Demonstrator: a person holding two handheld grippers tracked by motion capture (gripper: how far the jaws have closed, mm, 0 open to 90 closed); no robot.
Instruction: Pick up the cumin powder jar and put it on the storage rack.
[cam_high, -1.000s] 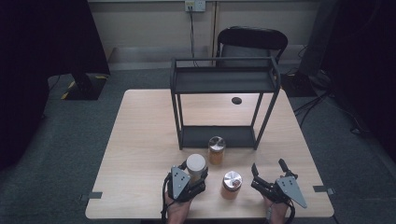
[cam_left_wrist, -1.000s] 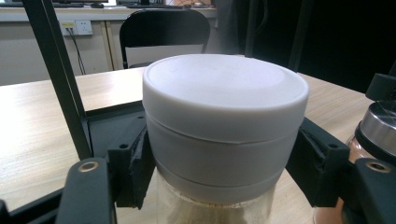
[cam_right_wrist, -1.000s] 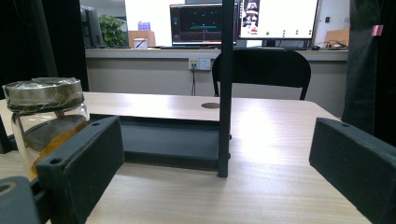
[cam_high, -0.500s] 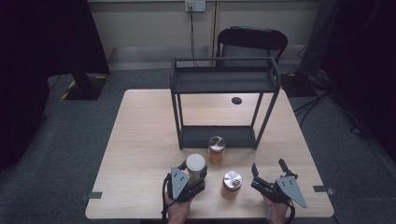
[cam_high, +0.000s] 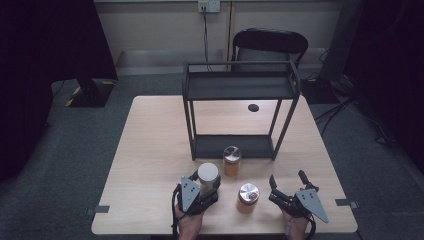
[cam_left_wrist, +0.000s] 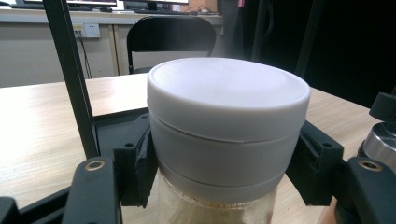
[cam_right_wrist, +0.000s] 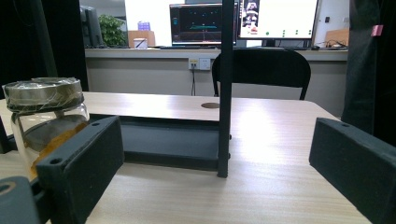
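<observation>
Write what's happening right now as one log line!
left gripper: shut on white-lidded jar | right gripper: open, holding nothing | silver-lidded jars: two, standing on table | shelf rack: bare

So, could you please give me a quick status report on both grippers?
Left gripper shut on white-lid jar. Right gripper open, empty. Two metal-lid jars stand between it and rack.

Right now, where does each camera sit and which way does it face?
High view: above the near table edge, looking forward and down; both hands, left gripper, right gripper.
Left gripper view: on the gripper, facing the white-lidded glass jar clamped between its jaws.
Right gripper view: on the gripper, facing the black metal two-tier shelf; open jaws.
Shared: shelf, black chair.
</observation>
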